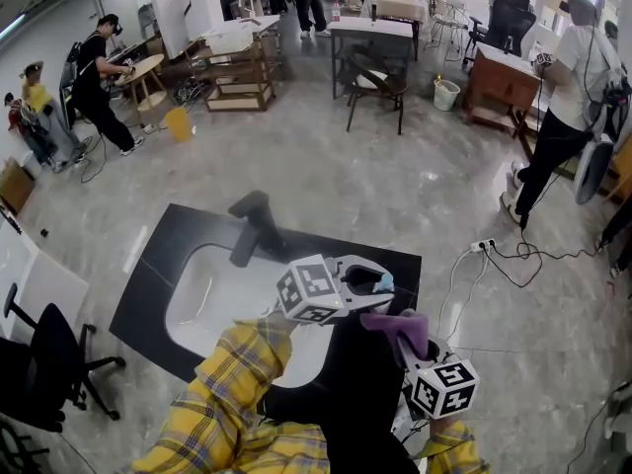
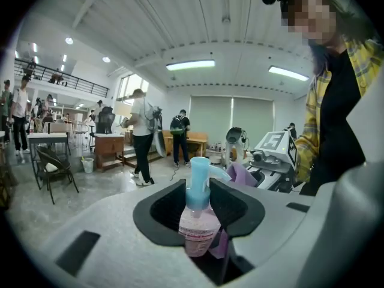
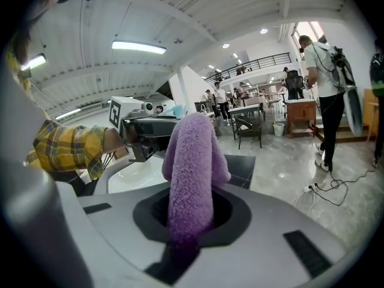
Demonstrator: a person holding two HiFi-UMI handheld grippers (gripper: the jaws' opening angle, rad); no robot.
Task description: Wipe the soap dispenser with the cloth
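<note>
My left gripper (image 2: 199, 216) is shut on the soap dispenser (image 2: 197, 228), a pink bottle with a light blue pump, held upright between the jaws. In the head view the same gripper (image 1: 373, 282) hangs over the sink's right side, and only the dispenser's blue pump (image 1: 383, 282) shows. My right gripper (image 3: 192, 218) is shut on a purple fluffy cloth (image 3: 193, 173) that stands up out of the jaws. From above, the cloth (image 1: 402, 330) sits just below and right of the dispenser, a small gap apart. The cloth (image 2: 241, 174) also shows behind the pump.
A black countertop (image 1: 158, 265) with a white sink (image 1: 202, 304) and a black faucet (image 1: 255, 227) lies under the grippers. A black office chair (image 1: 49, 363) stands at the left. Cables and a power strip (image 1: 482, 247) lie on the floor to the right. Several people work farther off.
</note>
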